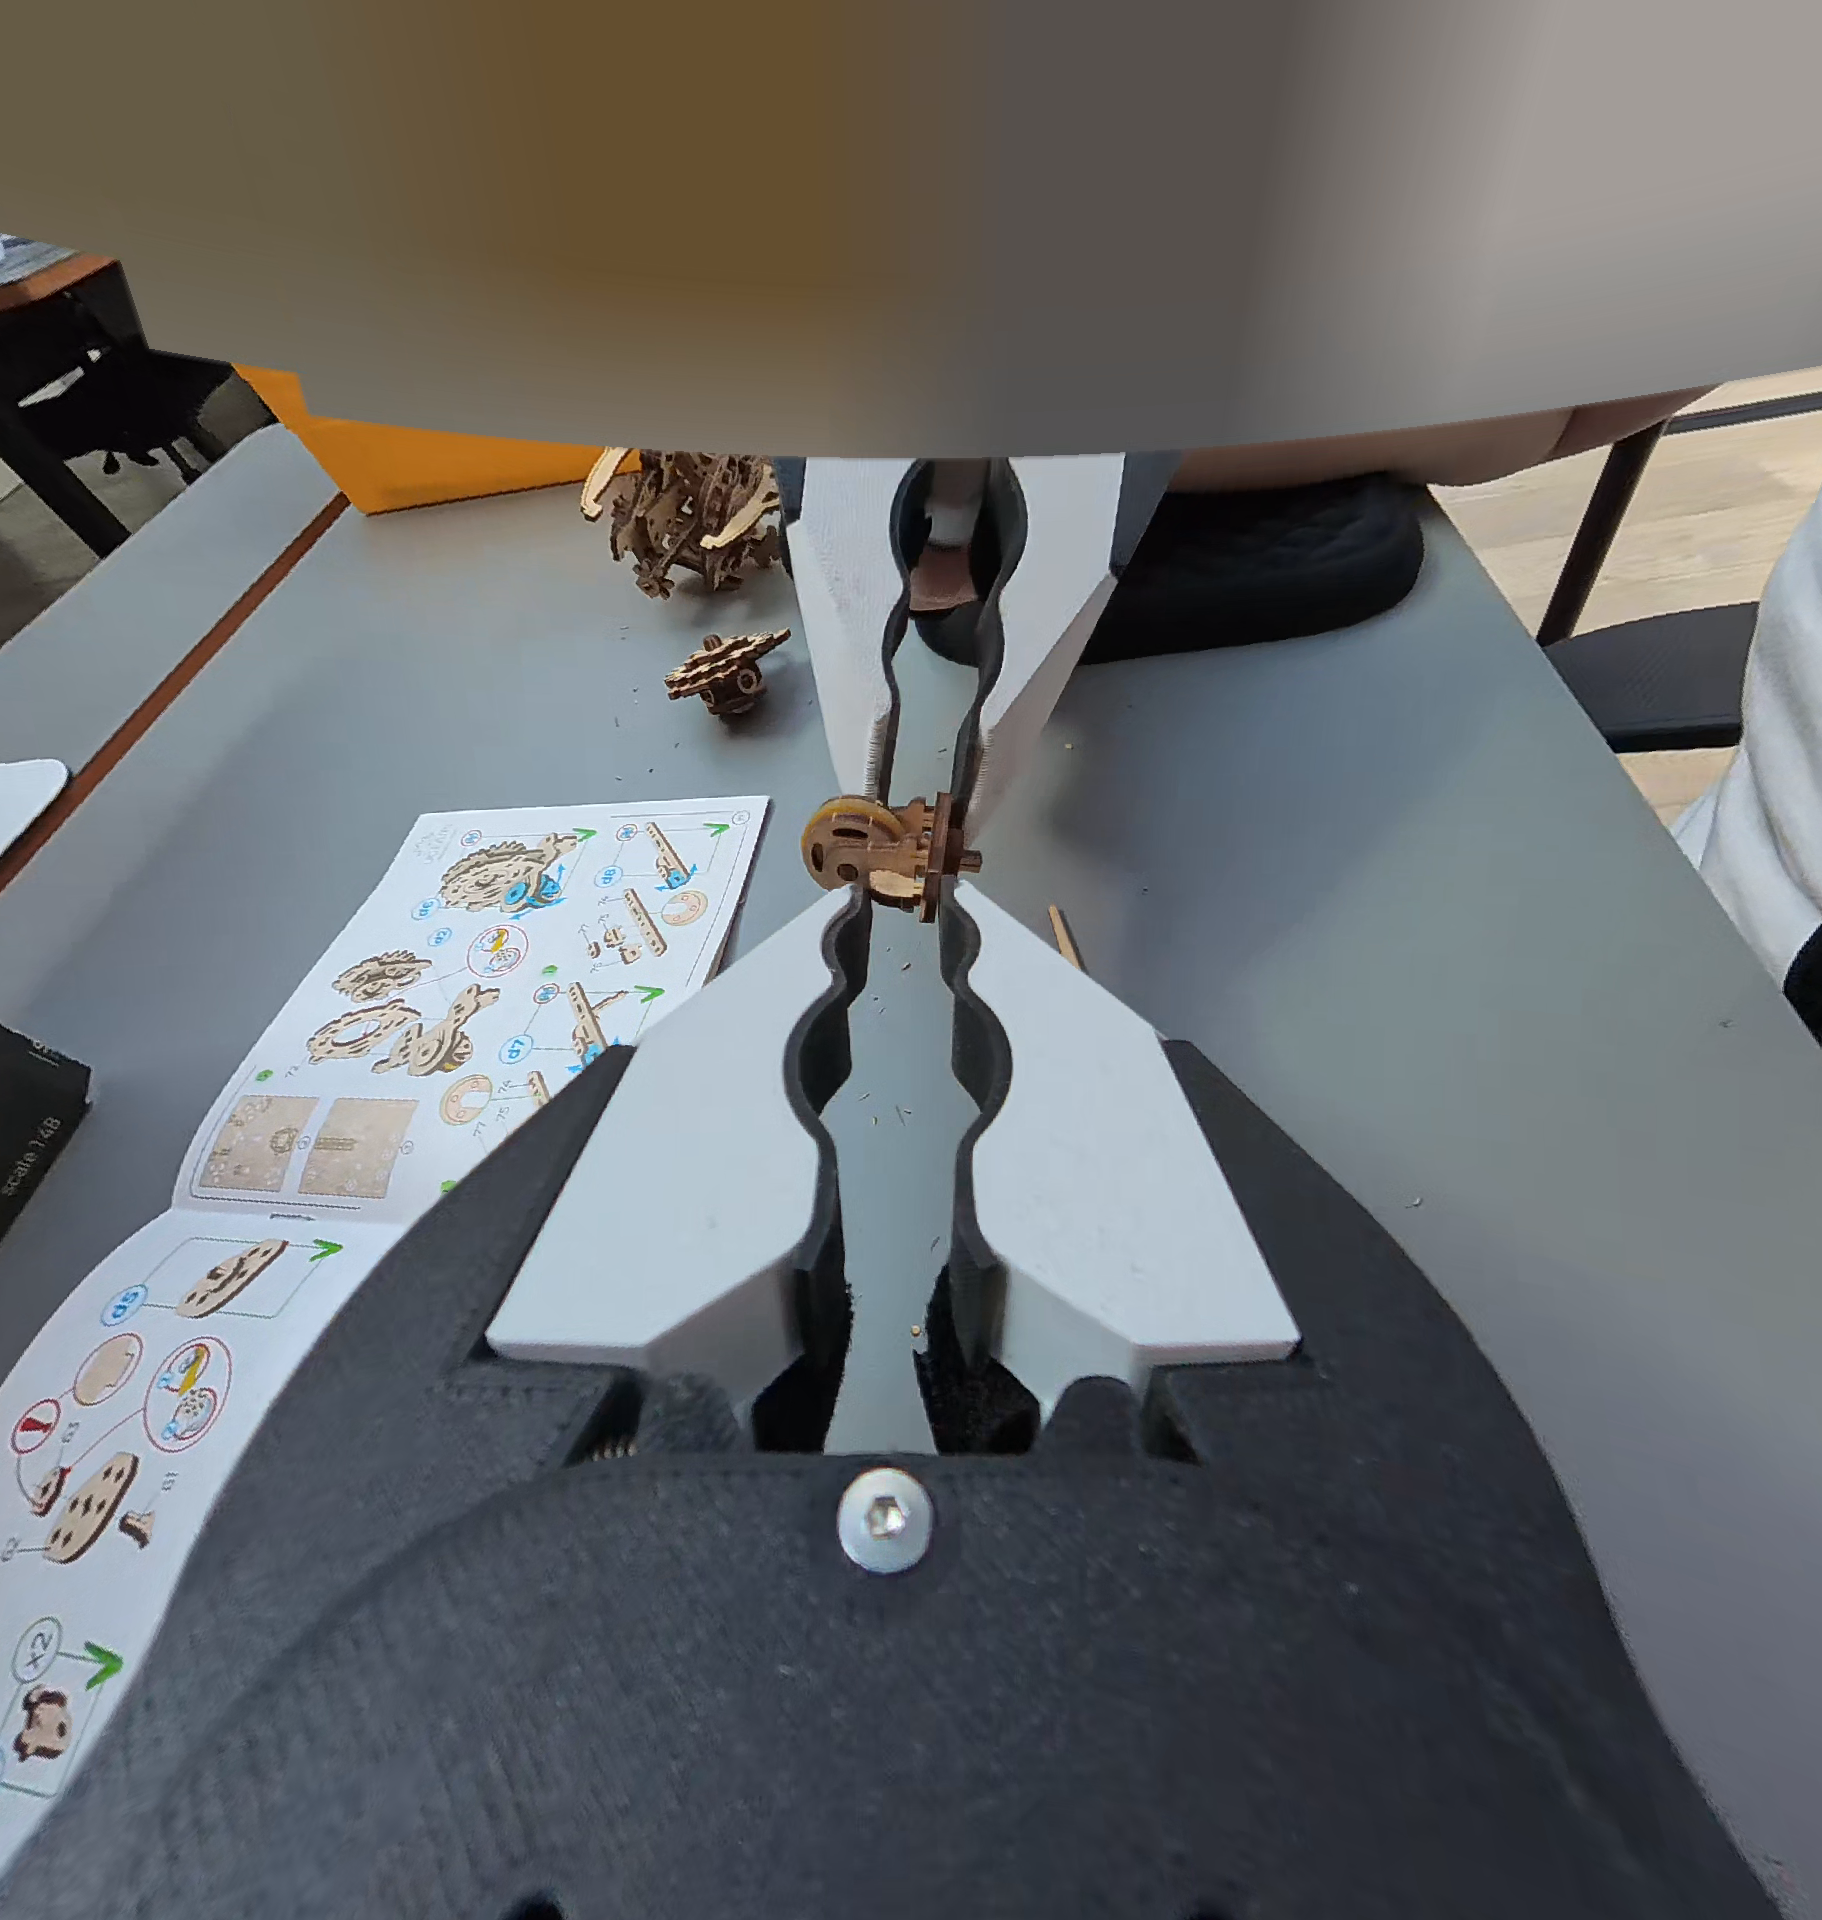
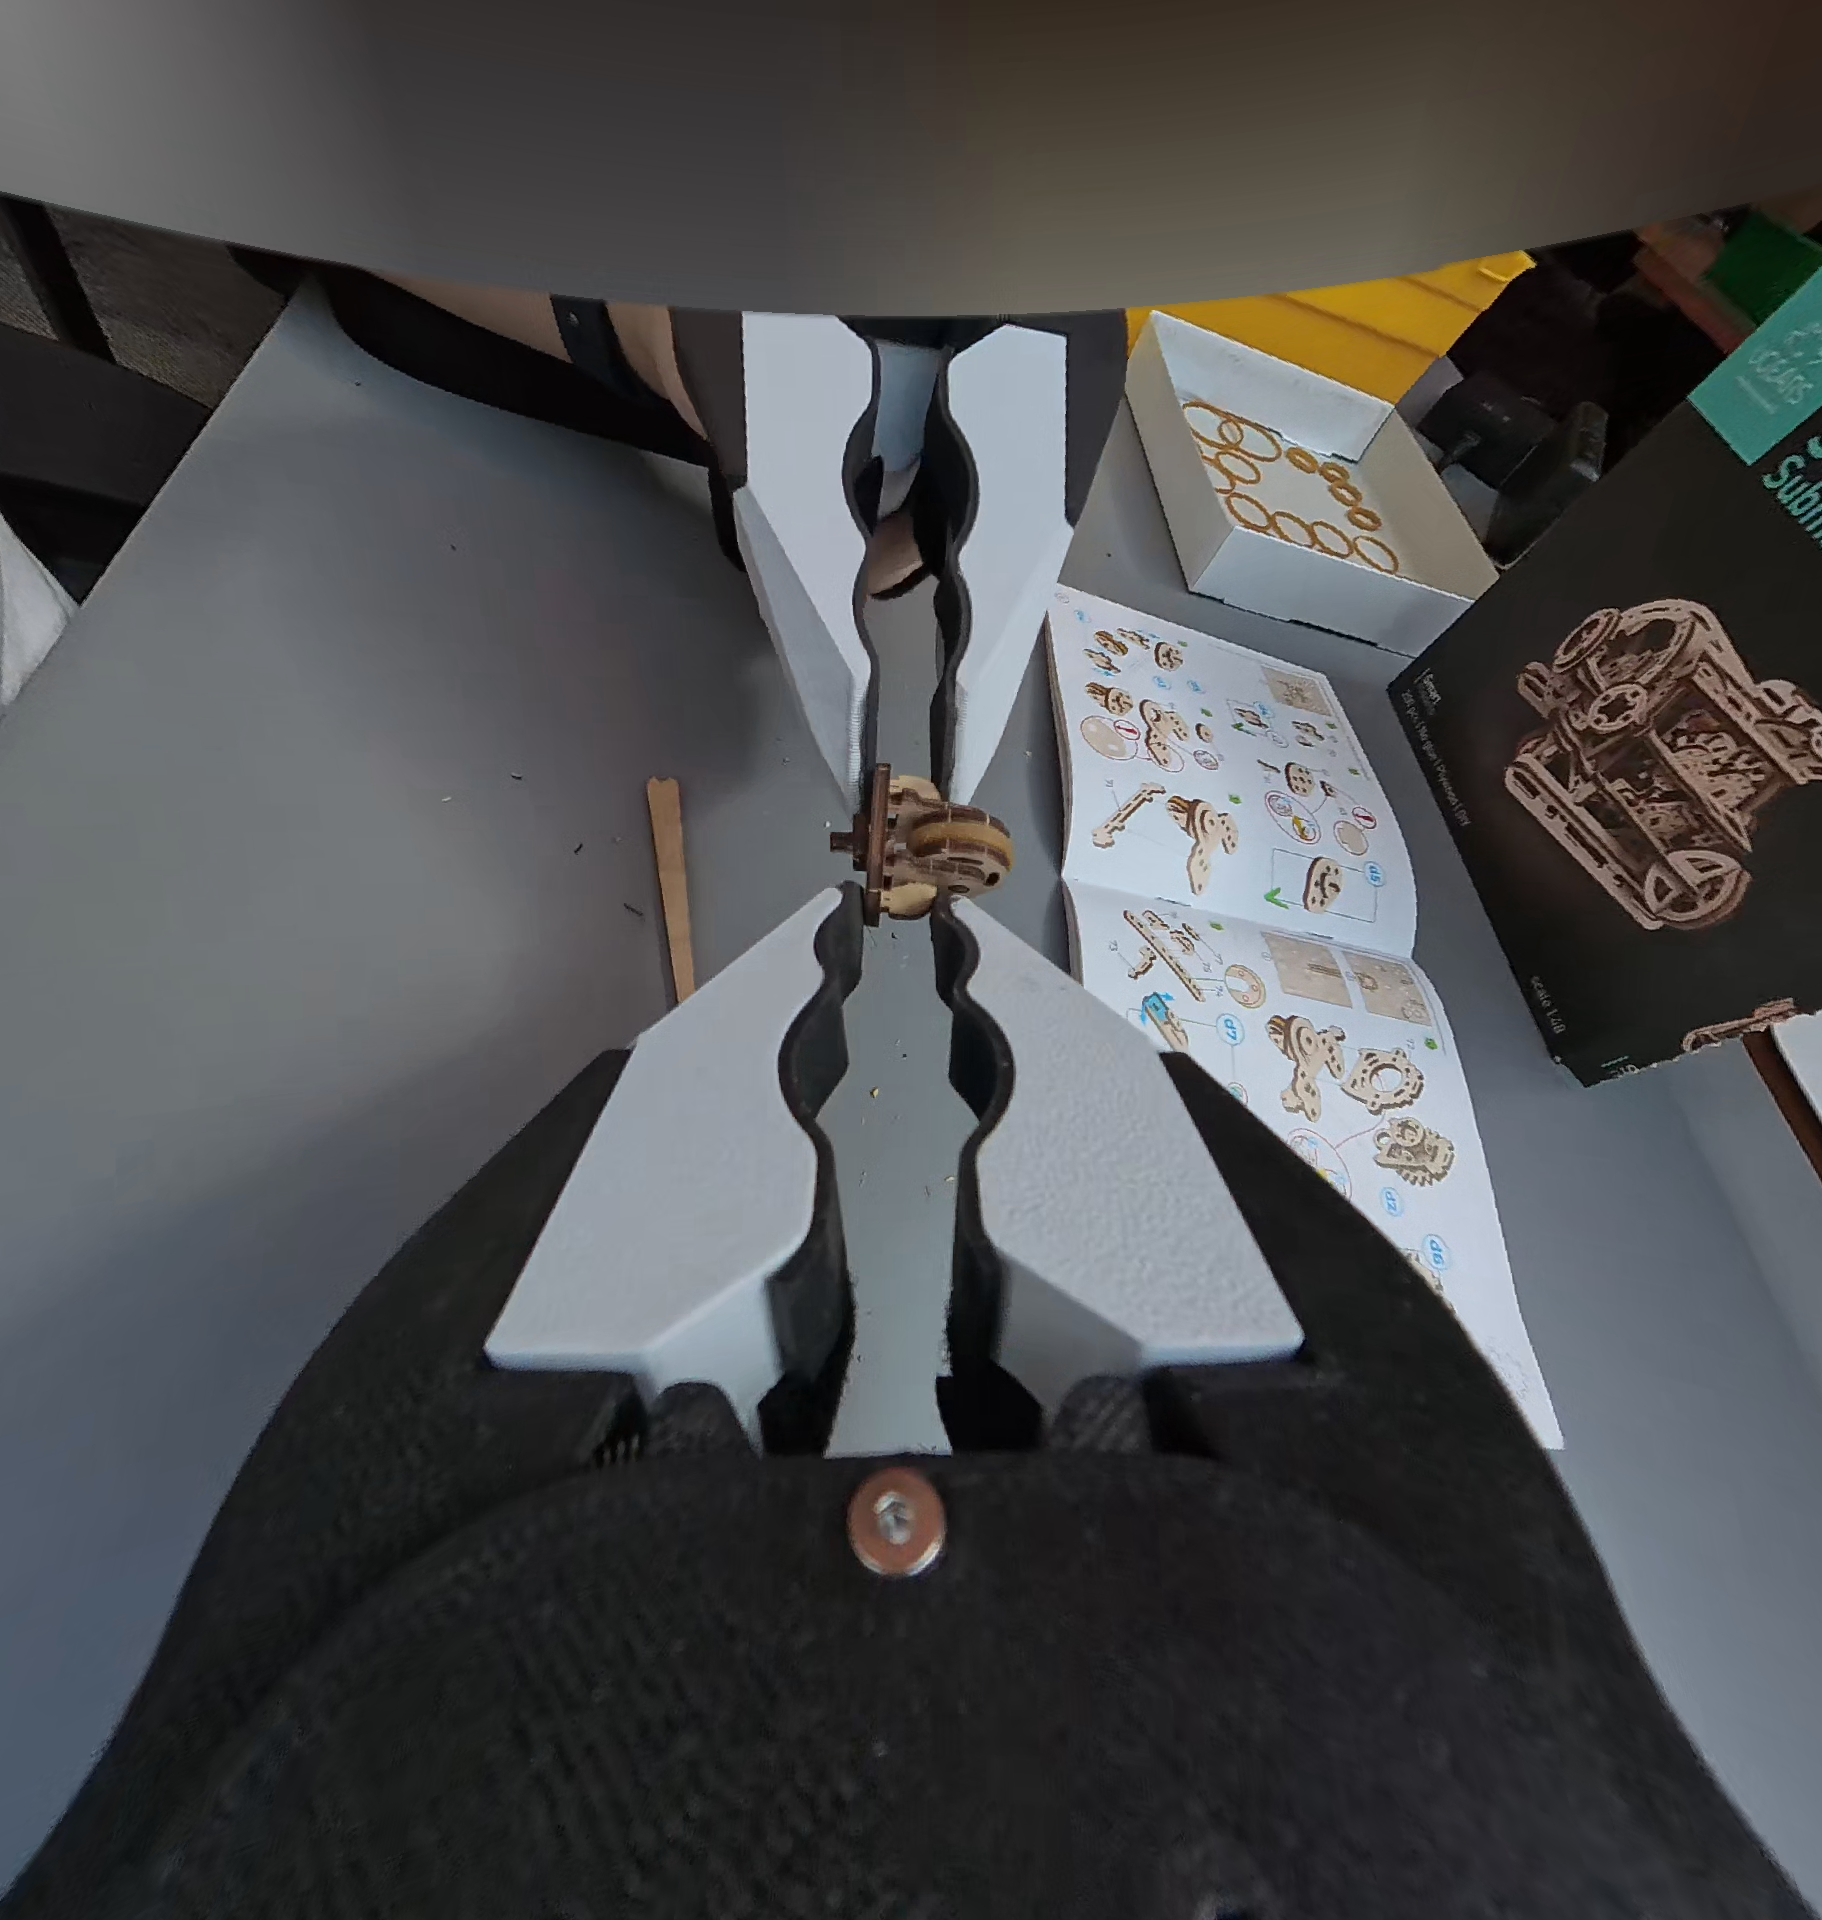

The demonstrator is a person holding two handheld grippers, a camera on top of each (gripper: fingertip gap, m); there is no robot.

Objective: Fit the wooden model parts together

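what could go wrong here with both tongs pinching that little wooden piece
1. The small round wooden model assembly is held only at the very tips of the left tongs and right tongs, above the grey table; a slip probably drops it.
2. Squeezing unevenly may snap its thin tabs.

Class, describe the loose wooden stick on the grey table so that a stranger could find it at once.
Start from the grey table, then the open instruction booklet. Across the gripper tips from it lies the wooden stick, flat and alone. Unlike the round, toothed model pieces, it is thin, straight and plain.
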